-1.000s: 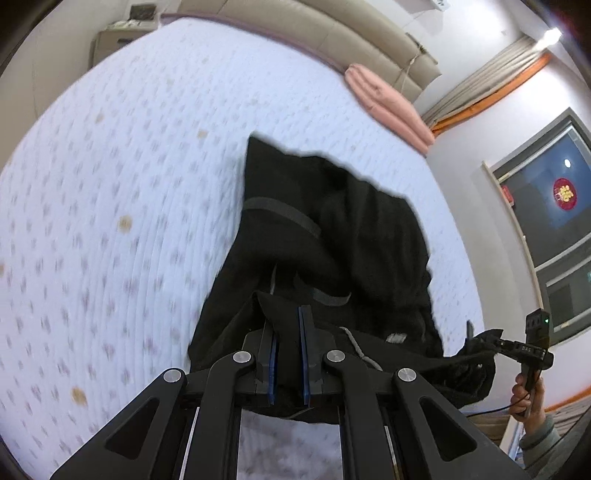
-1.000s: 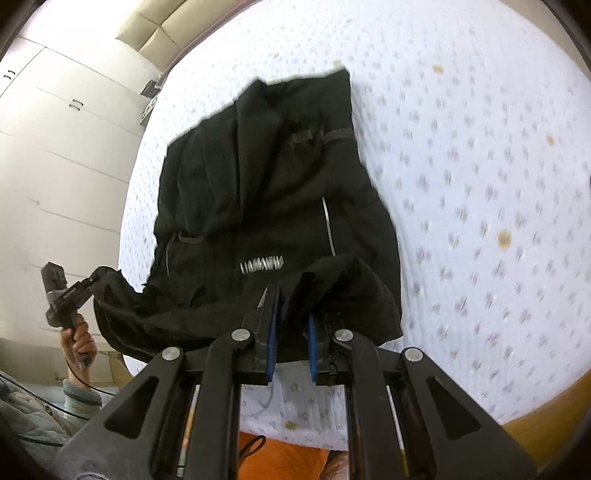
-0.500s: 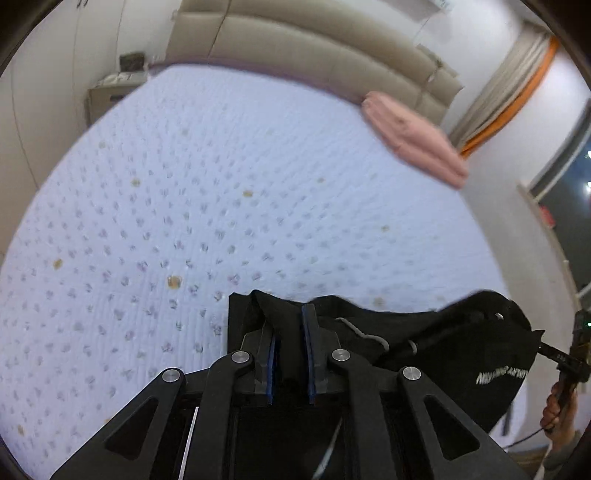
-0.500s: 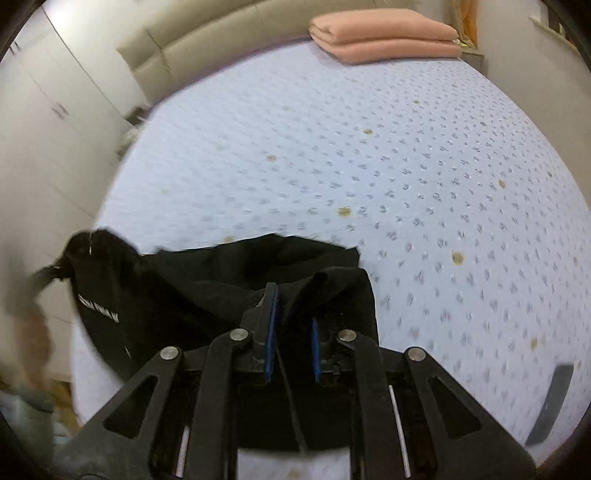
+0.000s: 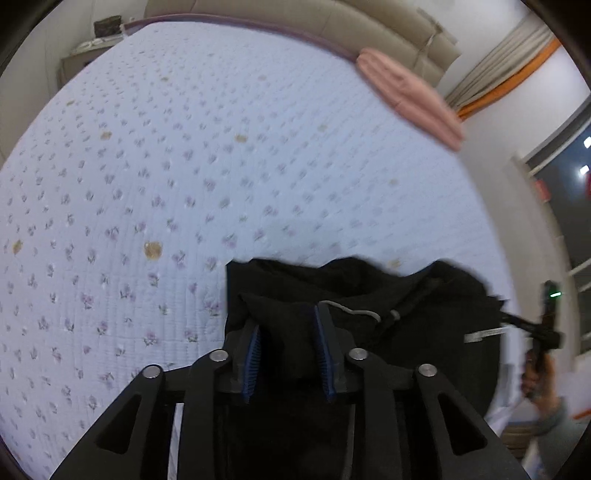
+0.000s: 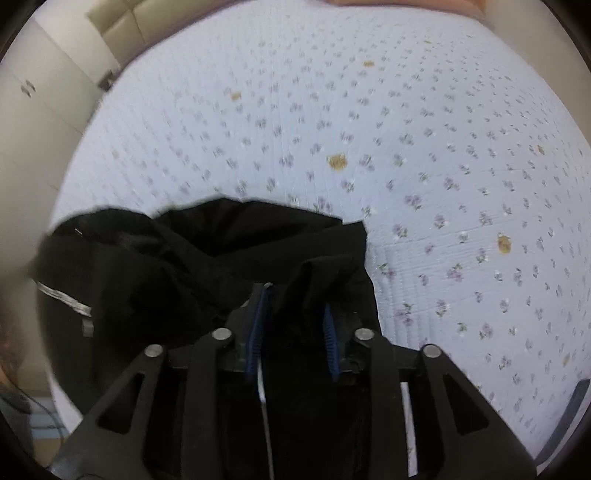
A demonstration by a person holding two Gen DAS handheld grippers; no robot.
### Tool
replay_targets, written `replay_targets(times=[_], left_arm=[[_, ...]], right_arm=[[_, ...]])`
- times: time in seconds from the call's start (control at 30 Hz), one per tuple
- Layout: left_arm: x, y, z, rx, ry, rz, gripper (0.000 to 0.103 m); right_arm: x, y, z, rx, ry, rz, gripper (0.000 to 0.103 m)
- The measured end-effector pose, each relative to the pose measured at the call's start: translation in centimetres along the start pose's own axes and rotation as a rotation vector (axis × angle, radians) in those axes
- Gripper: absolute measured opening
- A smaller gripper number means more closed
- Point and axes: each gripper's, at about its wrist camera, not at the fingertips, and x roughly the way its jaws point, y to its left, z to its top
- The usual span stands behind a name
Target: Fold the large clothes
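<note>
Black cloth, a large garment [image 5: 369, 306], lies bunched at the near edge of the flowered bed cover [image 5: 184, 166], far from the pink folded blanket [image 5: 410, 99] by the headboard. The left gripper [image 5: 288, 343] and the right gripper [image 6: 295, 321] have both just been opening. A fold of the garment stands between each pair of blue pads, which no longer press it.

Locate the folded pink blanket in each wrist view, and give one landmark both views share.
Left wrist view: the pink blanket lies at the upper right, at the bed's far edge by the beige headboard.
Right wrist view: only a blurred pink sliver shows at the top edge.
Shared landmark: the black jacket at the near end of the floral bedspread.
</note>
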Motion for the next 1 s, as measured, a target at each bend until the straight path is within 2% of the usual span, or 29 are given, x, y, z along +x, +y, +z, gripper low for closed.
replay_targets(times=[0.03, 0.07, 0.13, 0.17, 0.27, 0.3, 0.47, 0.57, 0.73, 0.83, 0.9, 0.93, 0.97, 1.0], left_arm=[[-0.8, 0.5, 0.3, -0.017, -0.008, -0.033, 0.041], [-2.5, 1.2, 0.6, -0.044, -0.038, -0.083, 0.055], [-5.5, 2.2, 0.9, -0.07, -0.142, -0.142, 0.07], [-6.4, 2.6, 1.1, -0.078, -0.175, -0.15, 0.077], [-6.7, 3.6, 1.6, -0.084, -0.188, -0.08, 0.077], [-6.1, 3.8, 1.6, -0.083, -0.177, -0.081, 0.077], [0.2, 4.0, 0.9, -0.077, -0.03, -0.094, 0.077], [3.1, 4.8, 0.8, -0.125, 0.046, -0.181, 0.077], [5.8, 5.3, 1.6, -0.067, 0.101, -0.091, 0.077], [7.4, 5.8, 2.0, -0.049, 0.133, -0.118, 0.077], [8.4, 6.1, 2.2, -0.075, 0.151, -0.187, 0.077], [8.7, 5.9, 2.3, -0.077, 0.156, -0.204, 0.077], [9.1, 5.5, 2.3, -0.064, 0.156, -0.204, 0.073], [9.1, 5.0, 2.2, -0.046, 0.152, -0.202, 0.064]], right_arm=[[-1.4, -0.6, 0.1, 0.028, -0.021, 0.038, 0.039], [-2.3, -0.8, 0.4, 0.046, -0.039, 0.057, 0.056], [-3.9, -1.2, 0.8, 0.068, -0.087, 0.061, 0.078], [-4.7, -1.4, 0.8, 0.065, -0.109, 0.054, 0.078], [-5.5, -1.6, 0.7, 0.033, -0.128, 0.017, 0.078], [-5.2, -1.7, 0.7, 0.027, -0.125, 0.007, 0.078], [-2.5, -2.4, 0.7, -0.016, -0.096, -0.019, 0.078], [-0.3, -2.4, 1.4, -0.064, -0.063, -0.012, 0.078], [2.5, -2.7, 2.4, -0.087, -0.026, 0.024, 0.078], [3.9, -3.1, 2.6, -0.06, 0.003, 0.071, 0.078], [4.6, -3.1, 2.7, -0.042, 0.019, 0.095, 0.077], [4.8, -3.0, 2.7, -0.035, 0.019, 0.105, 0.073], [4.7, -2.9, 2.7, -0.027, 0.015, 0.123, 0.058], [4.5, -2.7, 2.6, -0.029, 0.01, 0.135, 0.05]])
